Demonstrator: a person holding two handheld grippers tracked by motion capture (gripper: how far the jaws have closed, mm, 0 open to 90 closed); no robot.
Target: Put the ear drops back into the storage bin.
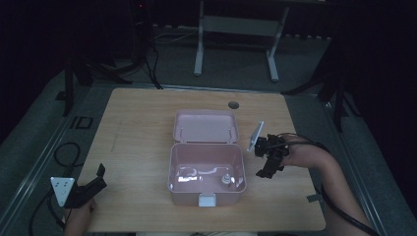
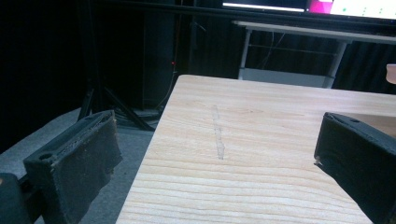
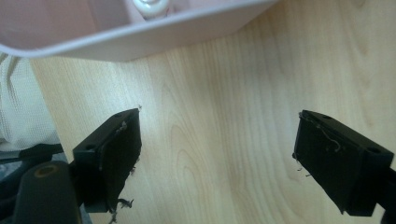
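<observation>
- Jaws of the left gripper (image 2: 215, 154) are standing wide apart with nothing between them; this gripper (image 1: 93, 186) is sitting at the near left corner of the counter (image 1: 142, 128), well apart from the box
- Jaws of the right gripper (image 3: 217, 158) are likewise standing apart and gripping nothing; bare wood is showing in the gap; this gripper (image 1: 269, 164) is hovering just beside the right wall of the box, with the person's right hand (image 1: 302, 155) behind it
- Pink box (image 1: 206, 195) is lying open at the middle of the counter; its lid (image 1: 205, 126) is lying flat behind it, hinged at the far edge
- Small white object (image 1: 226, 179) is resting inside the box near the front right corner; in the right gripper view it (image 3: 150, 7) is showing just over the rim (image 3: 140, 44); its nature cannot be told
- Round hole (image 1: 233, 104) is showing in the counter beyond the lid
</observation>
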